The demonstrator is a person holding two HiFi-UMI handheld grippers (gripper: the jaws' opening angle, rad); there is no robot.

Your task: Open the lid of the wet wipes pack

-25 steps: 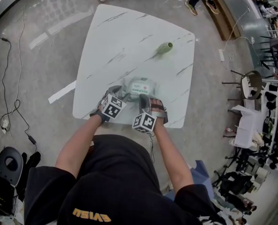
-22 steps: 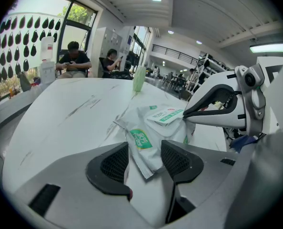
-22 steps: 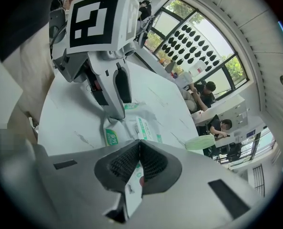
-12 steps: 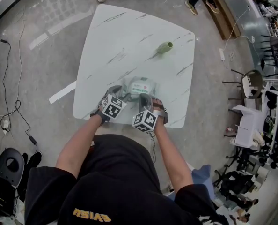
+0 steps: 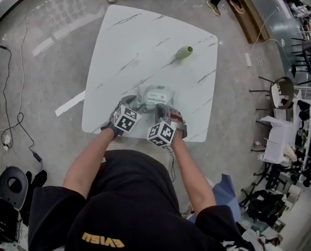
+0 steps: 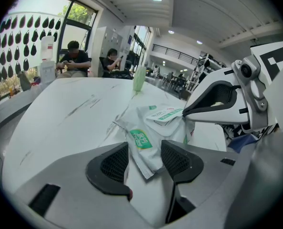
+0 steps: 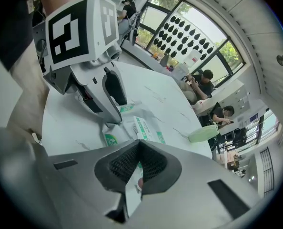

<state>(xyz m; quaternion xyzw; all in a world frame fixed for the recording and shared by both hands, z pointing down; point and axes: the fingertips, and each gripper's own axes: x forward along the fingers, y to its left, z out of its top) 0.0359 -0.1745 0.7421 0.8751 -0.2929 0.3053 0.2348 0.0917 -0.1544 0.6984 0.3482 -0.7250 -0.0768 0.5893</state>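
The left hand-held gripper (image 6: 145,162) grips the wipes pack (image 6: 140,140), the right hand-held gripper (image 7: 139,163) pinches the lid (image 6: 164,114), and pulling too hard might tear it off.

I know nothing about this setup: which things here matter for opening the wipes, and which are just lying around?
In use: wipes pack, left gripper and right gripper, both clamped on it.
Lying about: green bottle further back on the table; chair beside it.

White marble table (image 5: 145,41), glossy grey floor (image 5: 51,61), tall windows (image 7: 189,27), perhaps shelving (image 5: 303,114) at right
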